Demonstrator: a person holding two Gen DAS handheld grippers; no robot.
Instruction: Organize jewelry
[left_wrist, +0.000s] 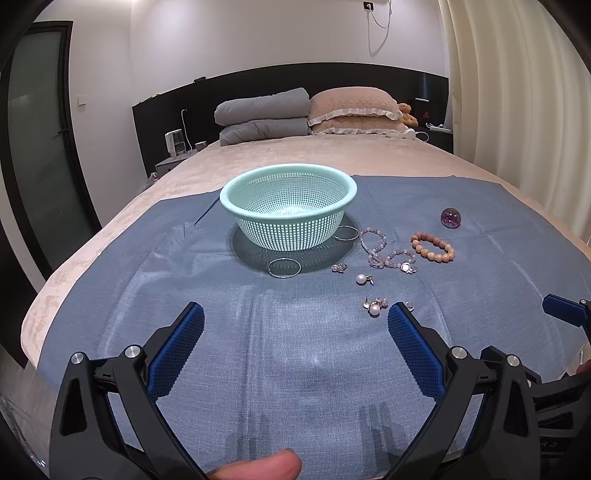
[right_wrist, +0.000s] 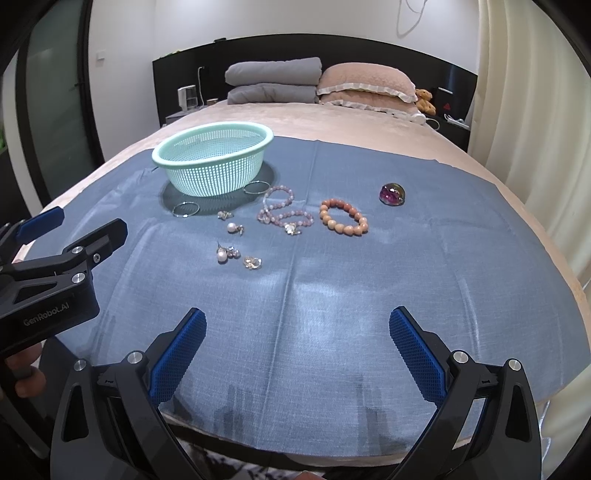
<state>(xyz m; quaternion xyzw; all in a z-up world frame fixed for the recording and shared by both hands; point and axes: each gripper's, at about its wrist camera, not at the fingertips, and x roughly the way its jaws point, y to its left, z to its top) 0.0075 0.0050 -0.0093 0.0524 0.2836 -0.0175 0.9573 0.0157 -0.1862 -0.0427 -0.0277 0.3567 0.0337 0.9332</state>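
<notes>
A mint green plastic basket (left_wrist: 288, 210) (right_wrist: 212, 164) stands empty on a blue cloth (left_wrist: 295, 350) (right_wrist: 332, 277). Jewelry lies to its right and front: two silver hoops (left_wrist: 283, 267) (right_wrist: 185, 209), a pink bead bracelet (left_wrist: 376, 247) (right_wrist: 280, 206), an orange bead bracelet (left_wrist: 433, 246) (right_wrist: 343, 216), a purple stone (left_wrist: 451, 218) (right_wrist: 392, 194), pearl earrings (left_wrist: 375, 308) (right_wrist: 222, 254) and small silver pieces. My left gripper (left_wrist: 295, 321) is open and empty above the cloth, short of the jewelry. My right gripper (right_wrist: 297, 325) is open and empty, nearer the cloth's front edge.
The cloth lies on a beige bed (left_wrist: 295, 155). Grey folded blankets (left_wrist: 264, 114) and pink pillows (left_wrist: 354, 110) sit at the headboard. A curtain (left_wrist: 517, 92) hangs at the right. The left gripper's body (right_wrist: 55, 266) shows at the left of the right wrist view.
</notes>
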